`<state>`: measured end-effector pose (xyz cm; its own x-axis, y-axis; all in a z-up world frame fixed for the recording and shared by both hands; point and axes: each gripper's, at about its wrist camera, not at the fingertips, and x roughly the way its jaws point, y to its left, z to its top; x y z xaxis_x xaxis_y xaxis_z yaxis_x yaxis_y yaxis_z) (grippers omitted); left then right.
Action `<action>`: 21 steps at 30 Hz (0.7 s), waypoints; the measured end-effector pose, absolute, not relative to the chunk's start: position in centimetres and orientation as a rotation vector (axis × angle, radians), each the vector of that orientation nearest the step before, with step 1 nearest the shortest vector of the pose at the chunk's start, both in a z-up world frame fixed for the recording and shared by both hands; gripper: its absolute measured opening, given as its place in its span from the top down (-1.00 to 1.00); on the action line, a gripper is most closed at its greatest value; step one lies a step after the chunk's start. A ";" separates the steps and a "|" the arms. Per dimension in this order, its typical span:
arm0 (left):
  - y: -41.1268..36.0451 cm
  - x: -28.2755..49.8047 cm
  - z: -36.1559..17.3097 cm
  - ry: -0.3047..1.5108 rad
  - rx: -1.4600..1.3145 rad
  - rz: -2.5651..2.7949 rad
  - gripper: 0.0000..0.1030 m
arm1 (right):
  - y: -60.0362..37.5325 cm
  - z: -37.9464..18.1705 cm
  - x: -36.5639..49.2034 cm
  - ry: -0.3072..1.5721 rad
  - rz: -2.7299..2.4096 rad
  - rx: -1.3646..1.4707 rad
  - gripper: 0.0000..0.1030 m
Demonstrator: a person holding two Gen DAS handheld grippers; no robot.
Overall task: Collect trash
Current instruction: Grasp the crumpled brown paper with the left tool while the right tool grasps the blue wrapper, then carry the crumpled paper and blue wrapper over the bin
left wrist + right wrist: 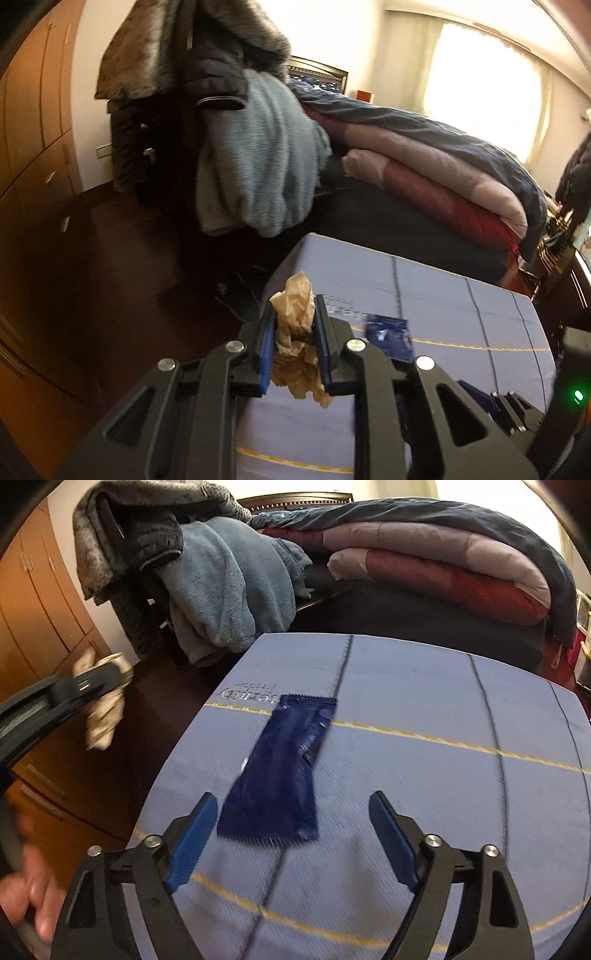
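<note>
Pale blue woven cloth [424, 686] with dark and yellow stripes, spread over the surface. Behind it, light blue fleece blanket [221, 587] and dark fur-trimmed coat [192, 48], draped together. Folded pink-and-maroon quilt [436, 173] on the bed. Orange-brown wooden cabinets [33, 122] at left, above dark wooden floor [122, 266].

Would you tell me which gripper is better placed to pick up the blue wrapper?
Right: the right gripper is open just before the blue wrapper; the left gripper already clamps crumpled paper.
</note>
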<state>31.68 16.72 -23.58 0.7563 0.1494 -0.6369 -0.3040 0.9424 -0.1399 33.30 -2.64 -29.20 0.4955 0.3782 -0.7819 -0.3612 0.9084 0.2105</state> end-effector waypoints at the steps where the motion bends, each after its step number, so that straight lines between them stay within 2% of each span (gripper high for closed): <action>1: 17.1 31.5 -23.7 0.670 -0.246 0.255 0.59 | -1.9 -29.5 33.7 0.955 0.436 0.008 -0.67; 6: 18.9 31.1 -24.1 0.669 -0.264 0.278 0.59 | 0.3 -30.6 34.8 0.965 0.390 -0.043 -0.63; 7: 19.1 31.1 -24.2 0.671 -0.265 0.281 0.59 | 0.6 -30.8 34.9 0.972 0.381 -0.054 -0.42; 9: 19.3 31.1 -24.3 0.673 -0.265 0.283 0.59 | 0.9 -30.9 35.0 0.969 0.369 -0.081 -0.19; 11: 19.5 31.2 -24.3 0.675 -0.269 0.282 0.59 | 1.1 -30.8 34.8 0.963 0.365 -0.104 0.19; 14: 19.3 31.1 -24.3 0.675 -0.270 0.276 0.59 | 0.7 -30.6 34.5 0.972 0.390 -0.098 0.44; 21: 16.9 30.5 -23.2 0.664 -0.252 0.237 0.59 | -2.3 -29.1 32.6 0.954 0.394 -0.060 0.53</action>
